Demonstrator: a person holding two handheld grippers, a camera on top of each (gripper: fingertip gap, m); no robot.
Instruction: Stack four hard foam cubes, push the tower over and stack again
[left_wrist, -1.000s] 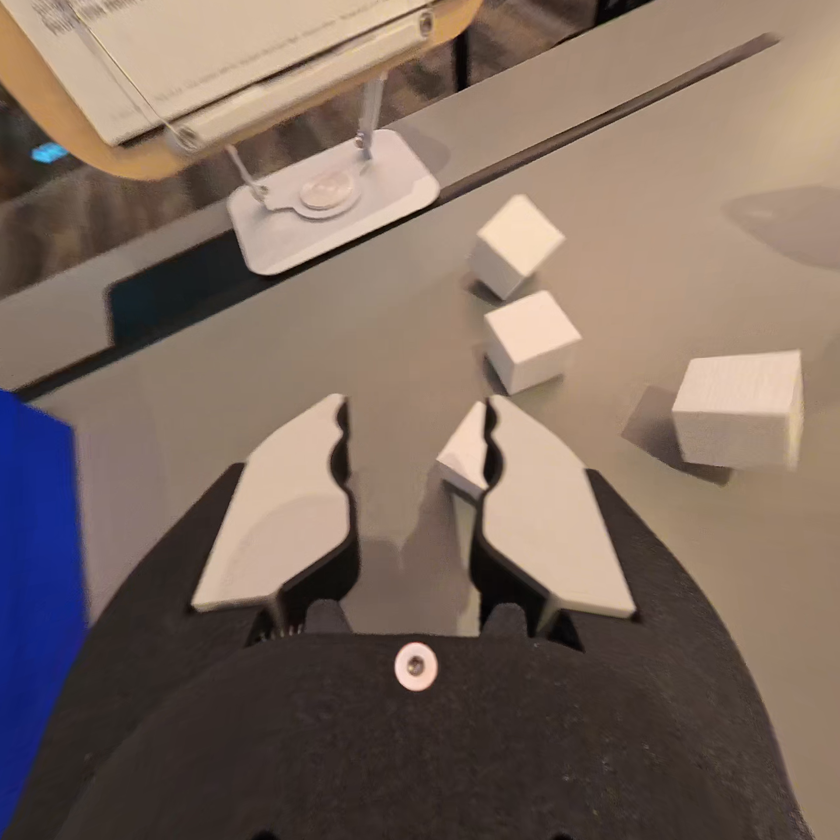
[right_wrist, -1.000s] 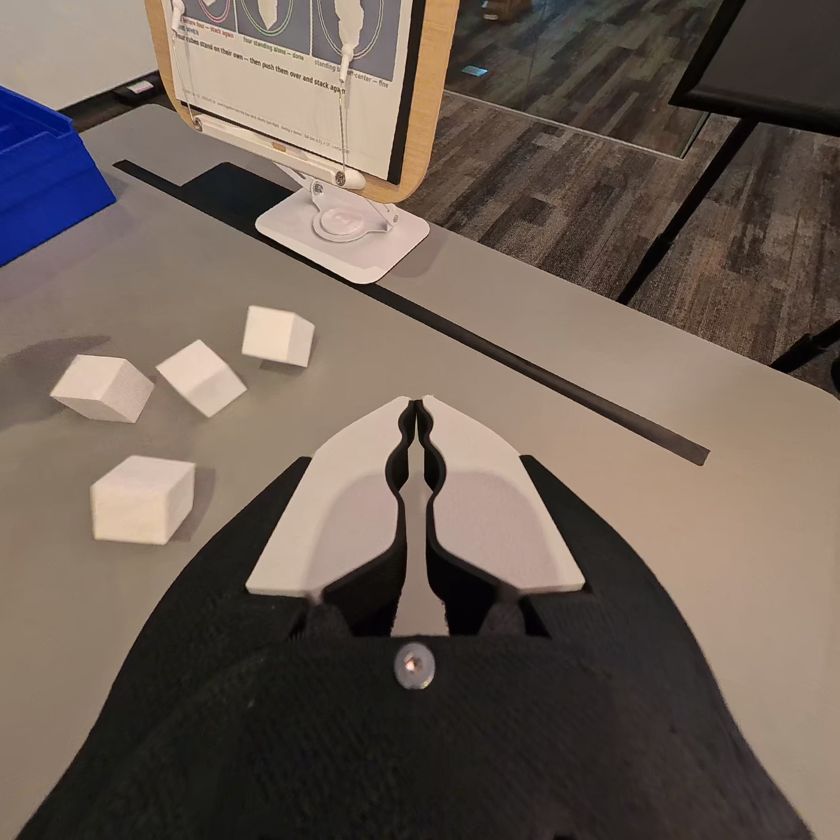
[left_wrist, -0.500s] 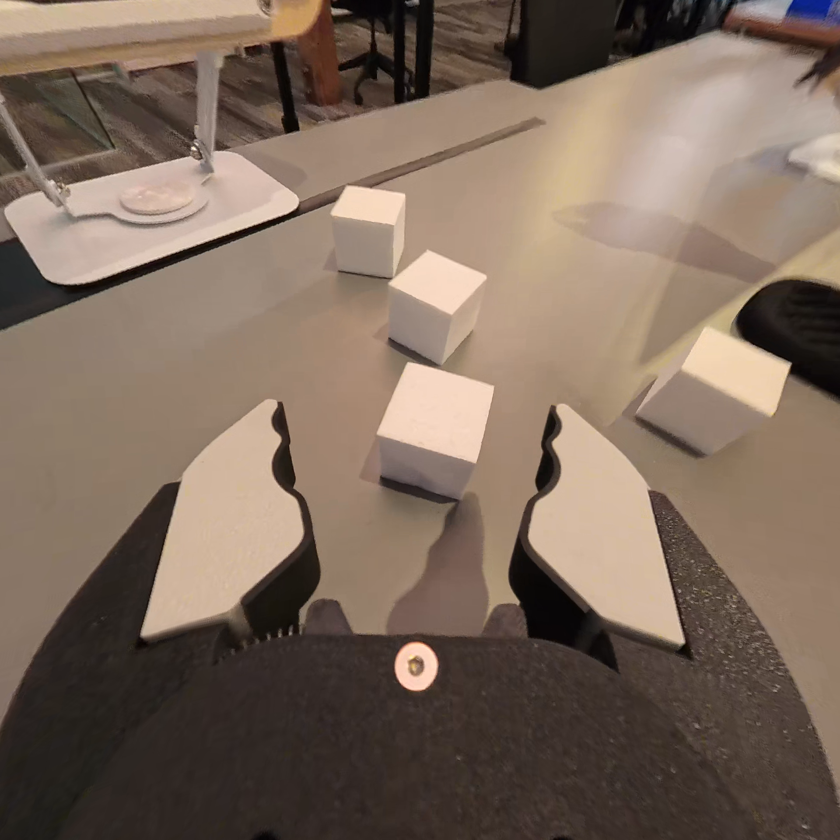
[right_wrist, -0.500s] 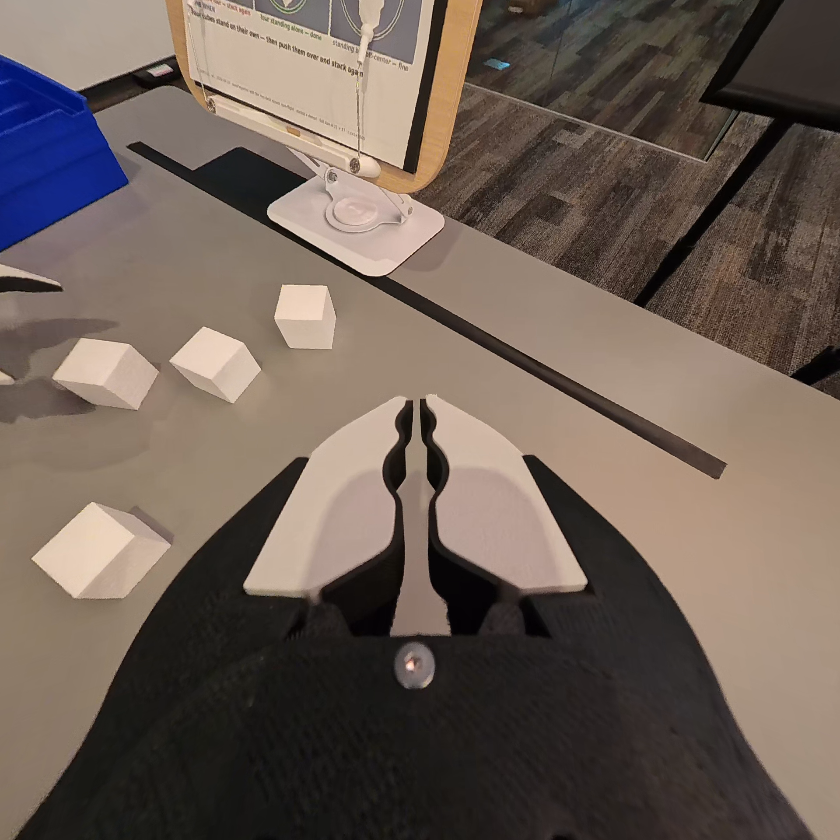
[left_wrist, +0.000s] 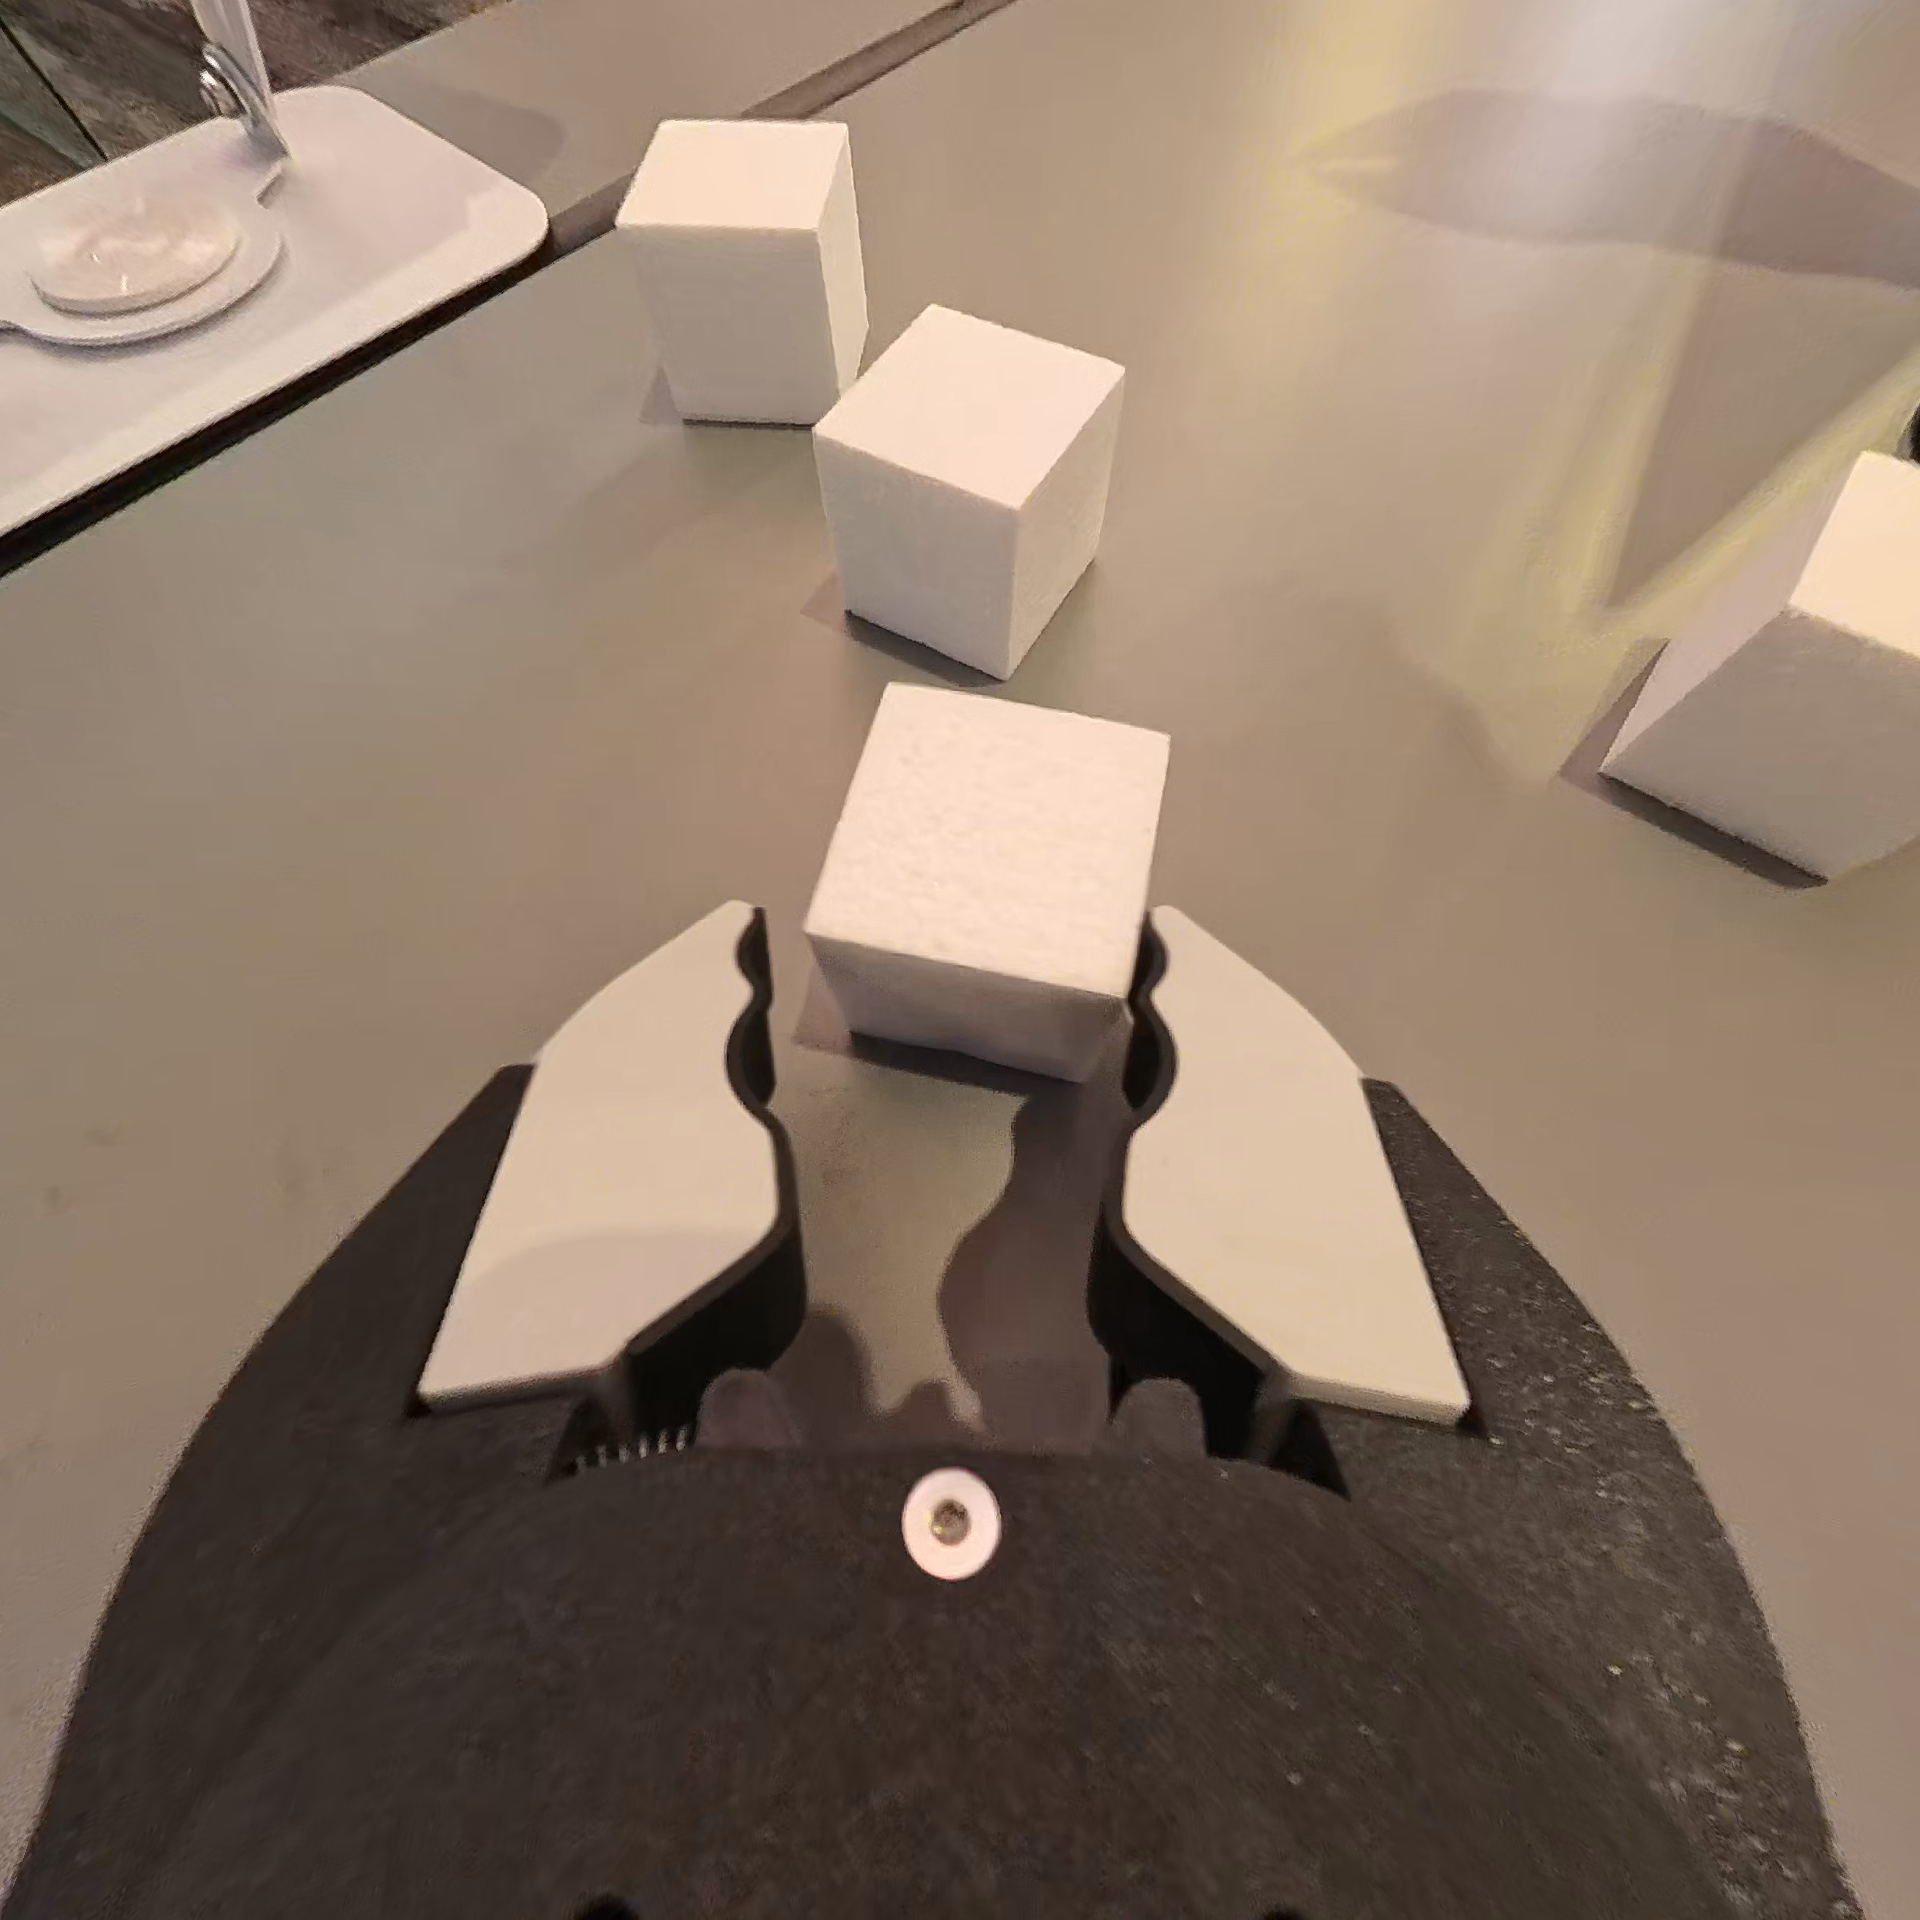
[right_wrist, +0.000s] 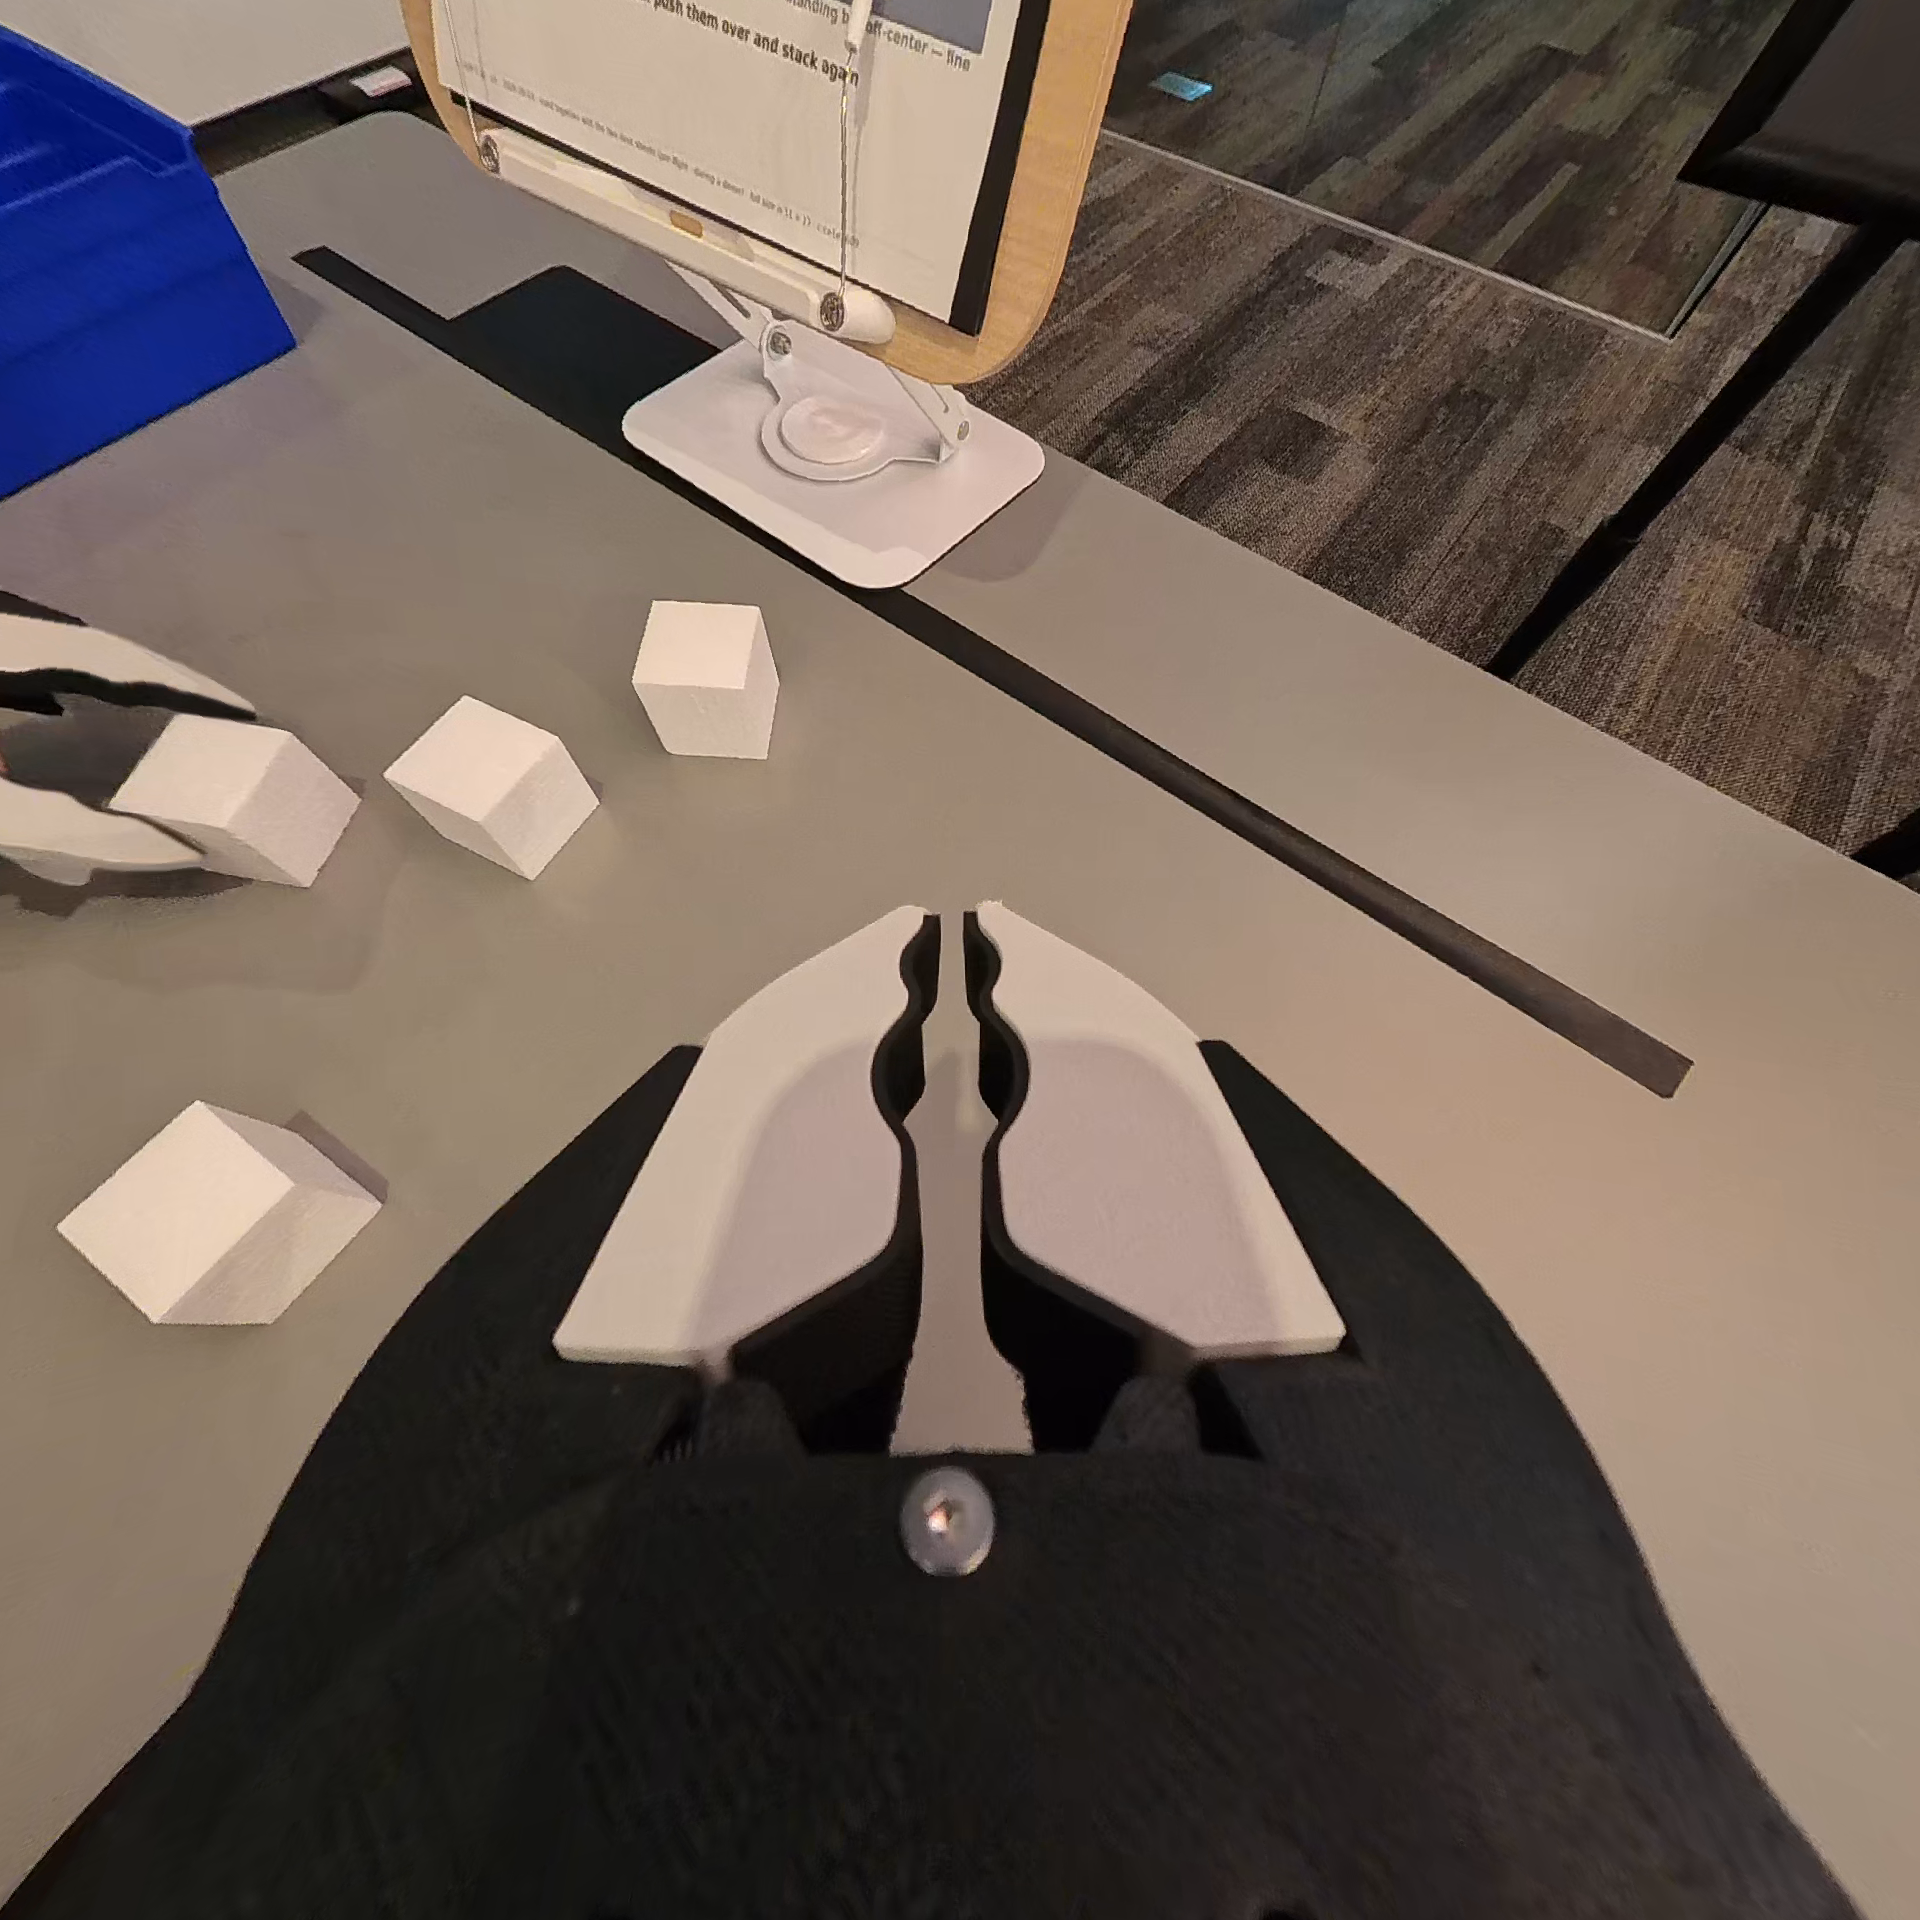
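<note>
Straddling 1 white cube (left_wrist: 987, 883), left tongs (left_wrist: 951, 935) apart; right tongs (right_wrist: 951, 914) nearly together, empty.

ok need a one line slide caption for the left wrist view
Open left gripper straddling the nearest white foam cube on the grey table, three more cubes scattered beyond.
</note>
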